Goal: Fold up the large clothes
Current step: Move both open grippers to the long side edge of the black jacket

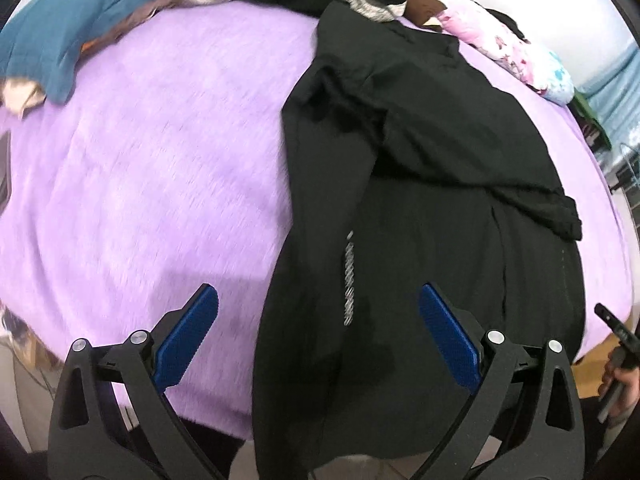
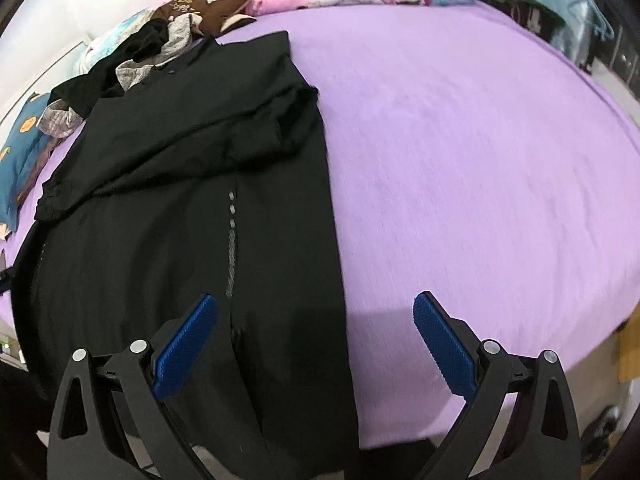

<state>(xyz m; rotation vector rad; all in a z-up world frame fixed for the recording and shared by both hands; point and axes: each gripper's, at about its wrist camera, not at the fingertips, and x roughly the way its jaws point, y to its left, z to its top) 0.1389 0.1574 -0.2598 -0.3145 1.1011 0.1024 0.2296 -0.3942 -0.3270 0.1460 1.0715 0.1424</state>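
Lengthwise, the black garment [image 1: 420,208] lies on the purple blanket [image 1: 152,168], one sleeve folded across it, hem hanging over the near edge, while the left gripper [image 1: 318,308] and right gripper [image 2: 316,316] hover above, both spread wide, holding nothing.

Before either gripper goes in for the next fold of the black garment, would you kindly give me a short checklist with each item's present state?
1. Left gripper open and empty: ok, jaws spread wide.
2. Right gripper open and empty: ok, jaws spread wide.
3. Black garment lies flat on the purple blanket: mostly ok; a sleeve is folded across it, with some bunching.
4. Free blanket beside the garment: ok on both sides.
5. Far end clear of the clothes pile: not ok, the pile lies against the garment's top.
6. Near hem on the bed: not ok, it hangs over the edge.
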